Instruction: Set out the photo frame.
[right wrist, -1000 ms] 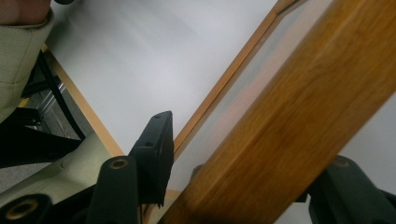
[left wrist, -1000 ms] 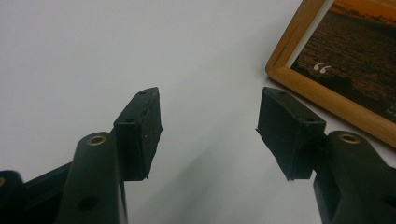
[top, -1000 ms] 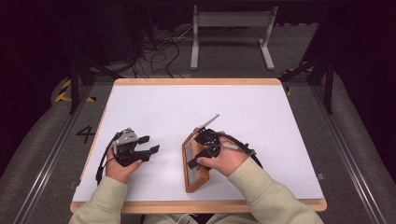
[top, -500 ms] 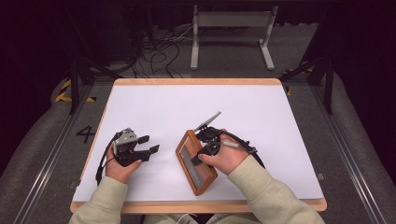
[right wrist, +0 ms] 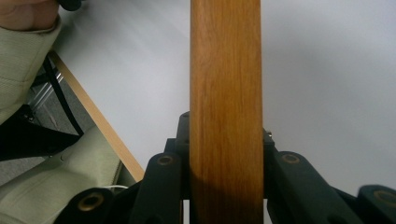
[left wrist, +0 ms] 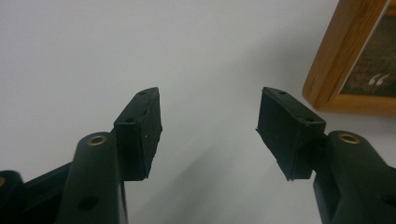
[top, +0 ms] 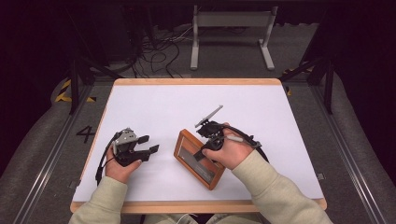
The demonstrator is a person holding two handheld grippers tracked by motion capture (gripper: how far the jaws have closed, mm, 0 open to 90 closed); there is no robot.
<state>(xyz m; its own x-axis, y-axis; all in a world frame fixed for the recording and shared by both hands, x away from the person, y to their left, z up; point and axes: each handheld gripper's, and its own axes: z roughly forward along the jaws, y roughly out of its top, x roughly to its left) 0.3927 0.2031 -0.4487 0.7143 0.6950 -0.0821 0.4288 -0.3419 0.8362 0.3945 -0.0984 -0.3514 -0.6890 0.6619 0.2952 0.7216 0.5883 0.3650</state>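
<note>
Frame [top: 199, 158], wooden, with dark panel: on white table [top: 163, 107], near front edge, just right of centre, lying at an angle. Wooden edge [right wrist: 225, 107] running up centre of right gripper view, straight between the jaws.

Right gripper [top: 208, 148]: over the frame's right side, jaws just closing in, now tight against both faces of the wooden edge. Grip judged established; frame apparently not yet lifted clear of the table, though contact underneath cannot be confirmed.

Left gripper [top: 148, 144]: on the table to the left of the frame, apart from it, jaws spread wide, nothing between the pads [left wrist: 140, 130]. Frame corner [left wrist: 345, 60] visible just beyond the right-hand jaw in left gripper view.

Done: approach and clamping by right gripper. Remaining, by judgement: lifting or repositioning the frame; possible second grip by left gripper on near corner.
</note>
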